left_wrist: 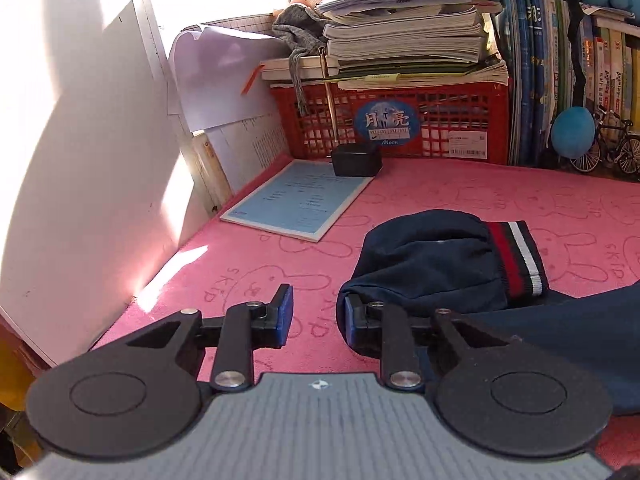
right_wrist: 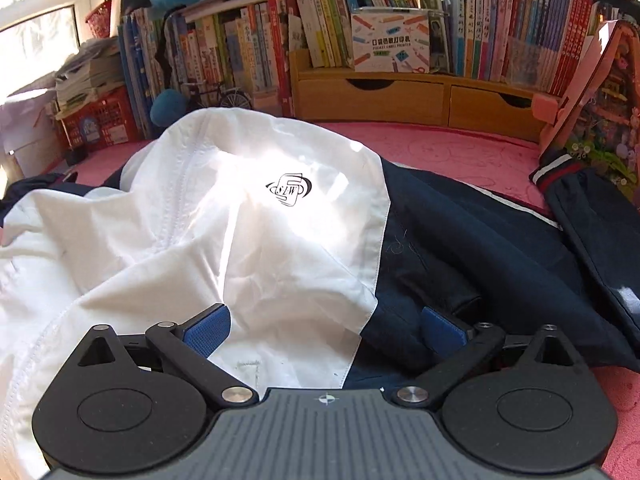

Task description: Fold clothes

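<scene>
While the jacket (right_wrist: 280,216) lies rumpled across the worktop (left_wrist: 256,264), sleeve (left_wrist: 448,256) bunched, folding is barely begun; left gripper (left_wrist: 316,316) jaws stand apart, empty; right gripper (right_wrist: 324,332) jaws spread over cloth, ungripped

Strong daylight is admitted from the windows (right_wrist: 36,36) up and to the left of both claws, so that the white panel (left_wrist: 80,152) left of the left gripper (left_wrist: 316,316) is washed out and a bright patch is burnt into the white cloth (right_wrist: 260,200) just ahead of the right gripper (right_wrist: 324,328). The books (right_wrist: 520,28) far ahead are kept dimmer. Straight lines are bowed towards the edges by the fisheye lenses, corners are darkened, and slight softness is seen at the rims.
</scene>
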{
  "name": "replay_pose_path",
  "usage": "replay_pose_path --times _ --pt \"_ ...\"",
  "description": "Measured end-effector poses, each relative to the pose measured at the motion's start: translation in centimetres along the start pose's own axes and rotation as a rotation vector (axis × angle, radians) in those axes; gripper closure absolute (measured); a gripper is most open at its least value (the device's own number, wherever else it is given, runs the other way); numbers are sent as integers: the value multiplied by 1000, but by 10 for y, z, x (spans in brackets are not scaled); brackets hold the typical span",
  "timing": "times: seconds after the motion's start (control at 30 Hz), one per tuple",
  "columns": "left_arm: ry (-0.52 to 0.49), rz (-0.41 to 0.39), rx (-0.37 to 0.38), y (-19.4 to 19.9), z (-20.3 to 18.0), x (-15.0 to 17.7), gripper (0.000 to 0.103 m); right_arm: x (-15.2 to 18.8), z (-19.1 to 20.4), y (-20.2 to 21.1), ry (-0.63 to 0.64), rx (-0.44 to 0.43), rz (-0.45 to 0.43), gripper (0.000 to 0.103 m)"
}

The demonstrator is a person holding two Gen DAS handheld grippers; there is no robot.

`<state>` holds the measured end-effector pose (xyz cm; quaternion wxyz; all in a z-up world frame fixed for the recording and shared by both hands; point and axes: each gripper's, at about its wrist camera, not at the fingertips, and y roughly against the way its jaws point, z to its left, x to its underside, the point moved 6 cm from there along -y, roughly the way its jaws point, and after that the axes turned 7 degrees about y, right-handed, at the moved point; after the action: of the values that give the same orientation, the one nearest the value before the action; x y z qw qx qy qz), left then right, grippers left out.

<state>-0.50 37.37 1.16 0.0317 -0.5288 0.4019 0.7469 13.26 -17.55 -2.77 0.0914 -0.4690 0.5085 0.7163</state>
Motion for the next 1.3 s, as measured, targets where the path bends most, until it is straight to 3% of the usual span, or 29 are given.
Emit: replay_pose_path --times 0.07,0.13,0.2,0.3,0.37,0.4,0.47,0.53,0.67,0.73,0.87,0.9,1.0,1.1,1.17,1.23,1.3 --pt "16 -26 10 -4 0 -17 80 -33 -10 8 -9 -12 -51 0" --pt "43 -86 15 -5 -4 -45 81 -67 -20 -2 60 93 -80 0" --pt "120 -207 27 12 -1 -82 83 -90 -29 -25 123 208 -68 0" --pt "232 -435 33 48 12 -129 83 -102 -37 -62 187 321 -14 0" --pt "170 -461 -42 42 13 -141 83 -94 -36 -77 240 352 7 0" --pt "126 -429 -82 30 13 -139 83 -89 -35 -82 259 356 21 0" --pt "56 -277 -143 -8 16 -120 83 -76 -37 -91 279 354 59 0" --pt "26 -100 -185 -47 25 -80 81 -64 -44 -97 282 358 100 0" --pt "-62 153 -216 -86 34 5 79 -48 -78 -102 232 425 202 0" --pt "-83 181 -168 -78 31 36 76 -57 -90 -97 181 415 163 0" --pt "-164 167 -106 -36 25 51 50 -103 -81 -113 114 275 40 0" --pt "-176 165 -84 -25 22 49 46 -115 -71 -128 134 251 39 1" --pt "-164 113 -25 6 17 27 46 -140 -33 -178 199 169 70 4" --pt "-117 35 115 37 -1 -8 32 -147 2 -223 187 90 142 5" --pt "-133 -31 226 53 -27 -28 27 -146 15 -238 138 50 175 19" --pt "-173 -72 328 59 -61 -43 19 -143 19 -230 96 -22 170 49" --pt "-198 -88 430 56 -102 -51 18 -137 25 -218 113 -84 184 73"
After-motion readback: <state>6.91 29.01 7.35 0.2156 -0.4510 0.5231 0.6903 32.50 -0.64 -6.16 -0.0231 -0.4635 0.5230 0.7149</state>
